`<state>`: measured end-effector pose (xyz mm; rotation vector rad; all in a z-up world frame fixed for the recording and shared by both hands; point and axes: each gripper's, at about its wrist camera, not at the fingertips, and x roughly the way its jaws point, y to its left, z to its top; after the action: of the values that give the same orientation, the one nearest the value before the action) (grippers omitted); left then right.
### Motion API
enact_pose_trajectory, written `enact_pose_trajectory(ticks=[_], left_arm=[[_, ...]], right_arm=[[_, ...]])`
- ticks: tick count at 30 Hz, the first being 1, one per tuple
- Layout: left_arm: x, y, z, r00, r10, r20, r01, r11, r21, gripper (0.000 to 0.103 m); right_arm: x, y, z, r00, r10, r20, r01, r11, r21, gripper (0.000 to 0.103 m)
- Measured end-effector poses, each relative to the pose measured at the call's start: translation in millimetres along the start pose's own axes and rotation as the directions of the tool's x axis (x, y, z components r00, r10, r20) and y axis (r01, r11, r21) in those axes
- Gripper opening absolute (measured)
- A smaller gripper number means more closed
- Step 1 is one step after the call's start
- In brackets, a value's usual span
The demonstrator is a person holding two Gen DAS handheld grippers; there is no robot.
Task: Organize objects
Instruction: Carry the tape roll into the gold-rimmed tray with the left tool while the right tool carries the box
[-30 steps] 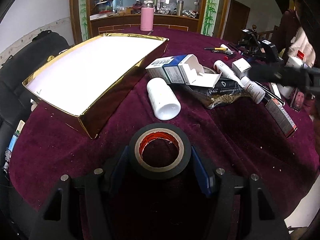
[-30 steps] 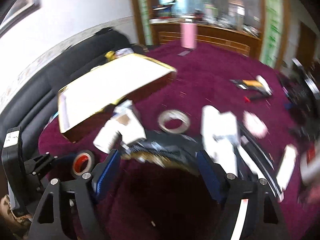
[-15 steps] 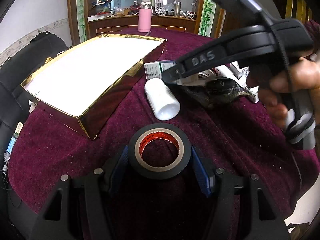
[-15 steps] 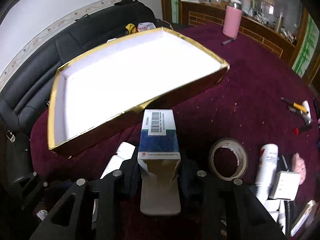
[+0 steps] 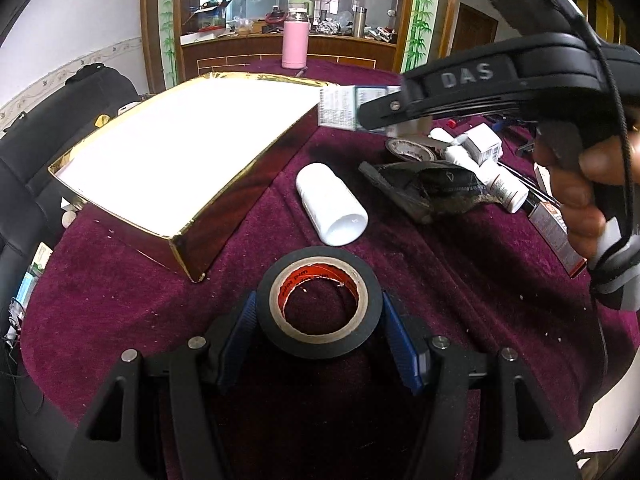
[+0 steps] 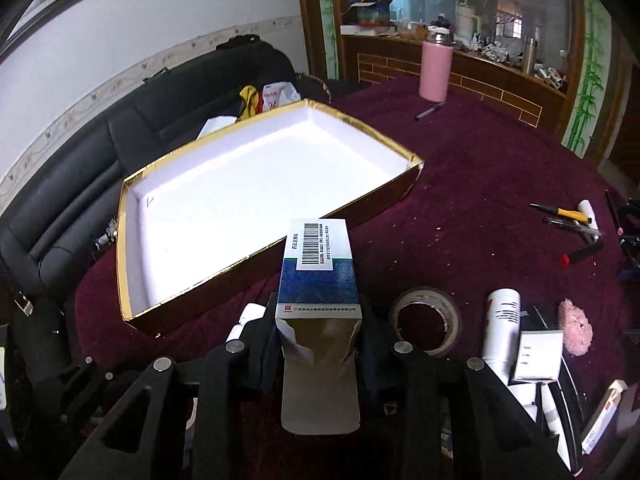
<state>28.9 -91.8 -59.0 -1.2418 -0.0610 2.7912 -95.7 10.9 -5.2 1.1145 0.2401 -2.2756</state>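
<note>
My left gripper (image 5: 320,326) is shut on a black tape roll (image 5: 318,340) with a red-printed core, its blue pads (image 5: 244,320) against both sides. It hangs low over the maroon tablecloth (image 5: 460,300), in front of the gold tray (image 5: 248,192) with a white inside. My right gripper (image 6: 318,332) is shut on a blue-and-white medicine box (image 6: 320,276) whose end flap hangs open toward the camera. The box's far end reaches over the gold tray's near wall (image 6: 224,292). In the left wrist view the medicine box (image 5: 340,110) is in the air by the tray's right corner, with a hand (image 5: 588,188) on the gripper.
A white bottle (image 5: 332,204) lies on its side between tray and tape. A clear tape roll (image 6: 426,322), white tubes (image 6: 502,328), a small white box (image 6: 538,356), a black pouch (image 5: 432,188) and pens (image 6: 568,212) crowd the right. A pink flask (image 6: 436,74) stands far back. A black sofa (image 6: 100,160) lies beyond the tray.
The right gripper closed on the medicine box, lifted it off the pile and carried it toward the gold tray. The left gripper and its tape roll stayed still.
</note>
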Motion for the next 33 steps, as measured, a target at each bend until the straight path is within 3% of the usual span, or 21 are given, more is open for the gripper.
enact_pose_trajectory(ticks=[20, 22, 27, 30, 33], left_arm=[[-47.6, 20.1, 21.4, 0.993, -0.028, 0.114, 0.034, 0.998, -0.054, 0.062], [-53.1, 28.0, 32.7, 0.990, -0.003, 0.142, 0.010, 0.999, -0.044, 0.062], [-37.7, 60.5, 78.1, 0.971, 0.129, 0.200, -0.133, 0.991, 0.010, 0.062], [-3.7, 84.9, 97.1, 0.972, 0.189, 0.140, -0.193, 0.981, 0.013, 0.062], [24.3, 97.4, 94.2, 0.976, 0.212, 0.059, -0.213, 0.977, 0.015, 0.062]], right_arm=[[-19.4, 4.7, -7.4, 0.999, -0.002, 0.032, 0.002, 1.000, -0.011, 0.036], [-19.1, 4.5, -7.3, 0.999, -0.001, 0.033, 0.002, 1.000, -0.009, 0.036], [-17.0, 7.2, -7.0, 0.999, 0.006, 0.031, -0.006, 1.000, -0.008, 0.036], [-16.4, 10.1, -7.5, 0.999, 0.014, 0.032, -0.014, 1.000, -0.006, 0.037], [-15.0, 13.2, -9.3, 0.999, 0.020, 0.027, -0.020, 1.000, -0.010, 0.037]])
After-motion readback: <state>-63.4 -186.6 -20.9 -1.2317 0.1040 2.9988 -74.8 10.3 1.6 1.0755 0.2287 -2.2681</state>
